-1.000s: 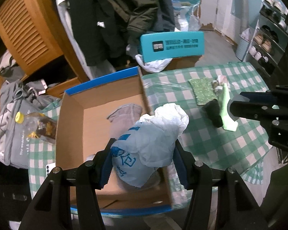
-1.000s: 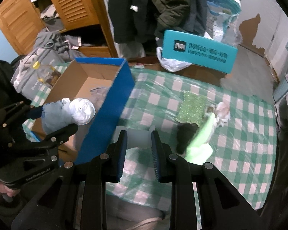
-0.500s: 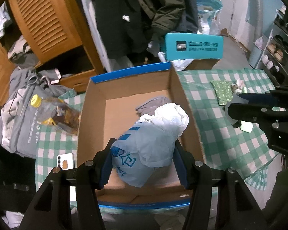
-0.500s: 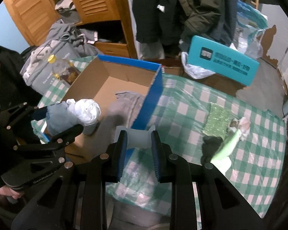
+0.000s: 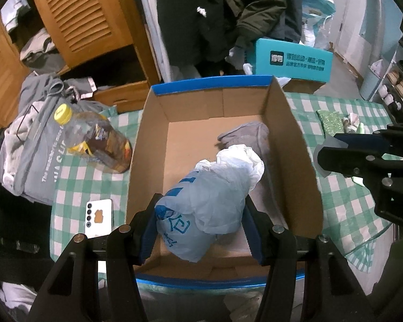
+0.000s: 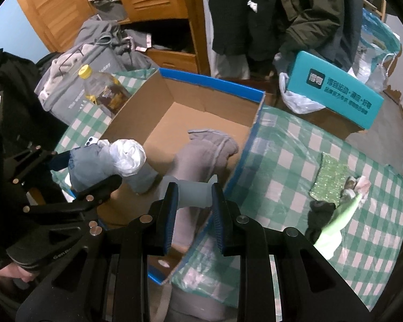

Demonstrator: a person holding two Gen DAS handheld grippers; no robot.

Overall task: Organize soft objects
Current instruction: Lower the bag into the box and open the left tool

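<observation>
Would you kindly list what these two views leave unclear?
- Bundled plastic bag: contents wrapped from sight in both views.
- Pale piece in the right gripper: blurred at the right wrist lens; unidentifiable.
- Small items beside the green sponge: too small to name.
- Cardboard box near corner: left gripper covers it.

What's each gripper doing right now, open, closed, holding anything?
Left gripper: closed on the bundled plastic bag, above the cardboard box.
Right gripper: closed on a pale translucent piece; what it is cannot be told.

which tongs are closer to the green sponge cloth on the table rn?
Right. The right tongs are beside the cardboard box, on the green sponge cloth side; left tongs hang over the box interior.
</observation>
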